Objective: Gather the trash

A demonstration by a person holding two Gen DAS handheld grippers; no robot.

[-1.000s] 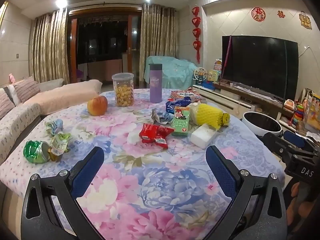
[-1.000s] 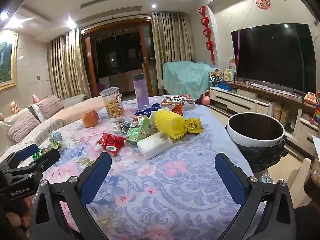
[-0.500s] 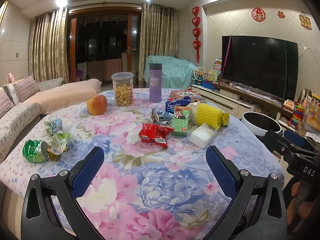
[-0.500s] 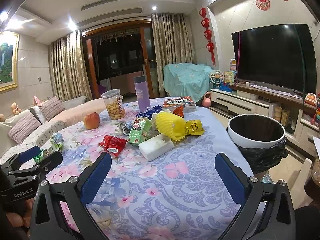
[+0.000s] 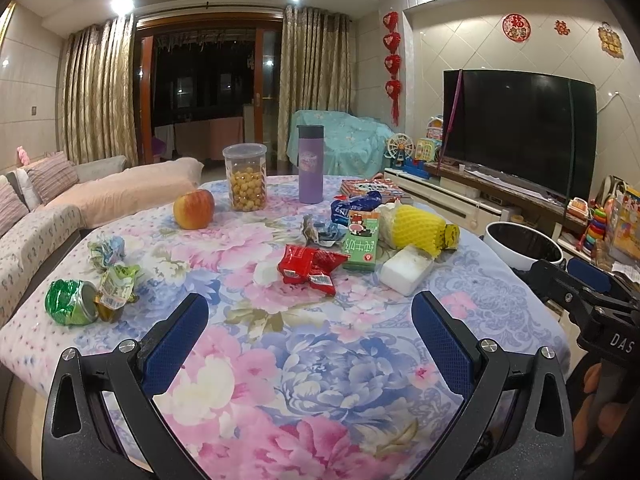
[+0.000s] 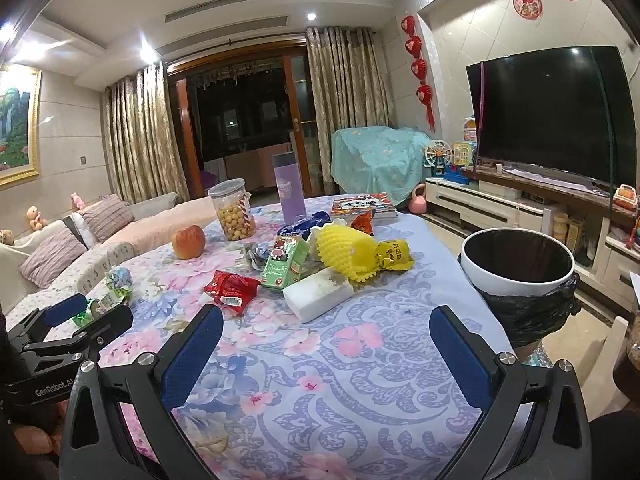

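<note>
We hold the left gripper with its blue-padded jaws spread wide and nothing between them, low over the near edge of the table's floral tablecloth. The right gripper is just as wide open and just as empty, above the blue-patterned part of the same cloth. Nearest our jaws lies the trash: a red snack wrapper, a white foam block just beside it, and a green milk carton lying flat between them and touching a yellow foam fruit net. A crumpled silvery wrapper and a blue packet sit just behind the carton. Off to our left, well apart from that cluster, we see a crushed green can touching a green-and-yellow wrapper, with another crumpled wrapper near them. Farther back stand an apple, a clear jar of yellow snack balls and a purple tumbler. Beside the table's right edge stands a white trash bin lined with a black bag.
</note>
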